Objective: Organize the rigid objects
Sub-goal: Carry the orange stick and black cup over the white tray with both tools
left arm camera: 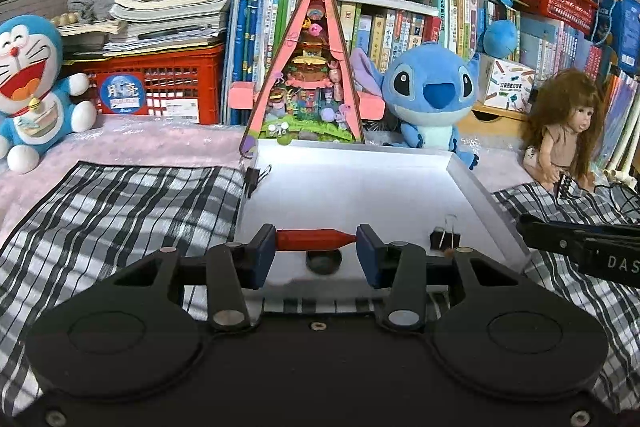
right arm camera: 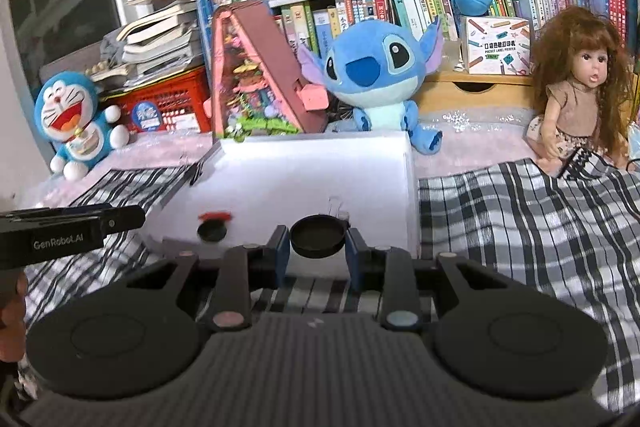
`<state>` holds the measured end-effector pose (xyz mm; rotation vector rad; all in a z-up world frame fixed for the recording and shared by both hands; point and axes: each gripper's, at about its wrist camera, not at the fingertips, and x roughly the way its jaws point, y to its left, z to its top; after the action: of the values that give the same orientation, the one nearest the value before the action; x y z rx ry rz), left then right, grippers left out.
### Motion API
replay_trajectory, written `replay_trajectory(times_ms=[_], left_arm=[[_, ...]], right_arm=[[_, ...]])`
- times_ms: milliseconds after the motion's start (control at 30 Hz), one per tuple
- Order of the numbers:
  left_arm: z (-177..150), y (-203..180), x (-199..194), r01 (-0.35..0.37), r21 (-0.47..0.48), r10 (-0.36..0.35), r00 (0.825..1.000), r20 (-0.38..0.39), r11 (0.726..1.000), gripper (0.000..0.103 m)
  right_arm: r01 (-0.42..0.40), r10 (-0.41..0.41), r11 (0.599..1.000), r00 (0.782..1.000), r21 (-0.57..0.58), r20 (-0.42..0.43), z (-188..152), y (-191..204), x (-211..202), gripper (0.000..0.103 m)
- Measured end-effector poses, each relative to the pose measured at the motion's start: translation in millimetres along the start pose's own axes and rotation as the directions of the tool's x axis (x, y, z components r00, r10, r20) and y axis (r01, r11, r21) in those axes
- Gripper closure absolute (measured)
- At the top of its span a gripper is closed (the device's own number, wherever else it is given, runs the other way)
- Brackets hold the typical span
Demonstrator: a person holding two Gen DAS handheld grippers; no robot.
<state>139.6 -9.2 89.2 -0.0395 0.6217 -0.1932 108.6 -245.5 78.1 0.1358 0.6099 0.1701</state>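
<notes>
A: What has the left gripper (left arm camera: 316,251) got?
B: A red marker-like stick (left arm camera: 316,239), smooth plastic, tapering to a narrow neck at one end. It lies crosswise between the blue pads (left arm camera: 262,254), pinched end to end, jaws only partly closed, just above the near edge of the white tray (left arm camera: 472,179).

A: And the right gripper (right arm camera: 318,247)?
B: It grips a black round lid (right arm camera: 318,235), shallow and dish-shaped, by its rim, also with a narrow opening. It hangs in front of the tray's near wall.

A: What is in the tray?
B: From the left wrist view, one dark round cap (left arm camera: 324,262) sits on the floor right under the red stick, and one black binder clip (left arm camera: 445,237) with wire handles stands near the front right. A second binder clip (left arm camera: 256,175) is clamped on the tray's left rim. The right wrist view is blurred there, so the red smear above the dark cap is probably the same stick, but I can't be sure.

A: The tray itself?
B: Shallow, rectangular, white card or foam with low walls, resting on a black-and-white plaid cloth (left arm camera: 120,211) over a pink fleecy cover.

A: Behind it?
B: A pink triangular diorama (left arm camera: 308,75), a blue Stitch plush (left arm camera: 428,95), a Doraemon plush (left arm camera: 32,91), one curly-haired doll (left arm camera: 564,131), a red plastic crate (left arm camera: 160,87) under stacked books
</notes>
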Motion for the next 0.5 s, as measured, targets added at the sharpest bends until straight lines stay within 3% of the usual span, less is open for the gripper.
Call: replay_trajectory(times_ms=[267,500], left_arm=[[32.1,1.7,56.4,-0.014,-0.056,0.008,0.995,-0.102,0.998,0.061],[39.0,1.3,107.4,-0.058,-0.064,0.046,0.984,-0.175,0.996,0.061]], right_arm=[[0.001,0.004,0.998,0.997,0.065,-0.077,36.3,-5.7,42.4,0.068],[0.034,-0.009,0.99,0.985,0.139,-0.174,49.1,-13.7,90.4,0.068]])
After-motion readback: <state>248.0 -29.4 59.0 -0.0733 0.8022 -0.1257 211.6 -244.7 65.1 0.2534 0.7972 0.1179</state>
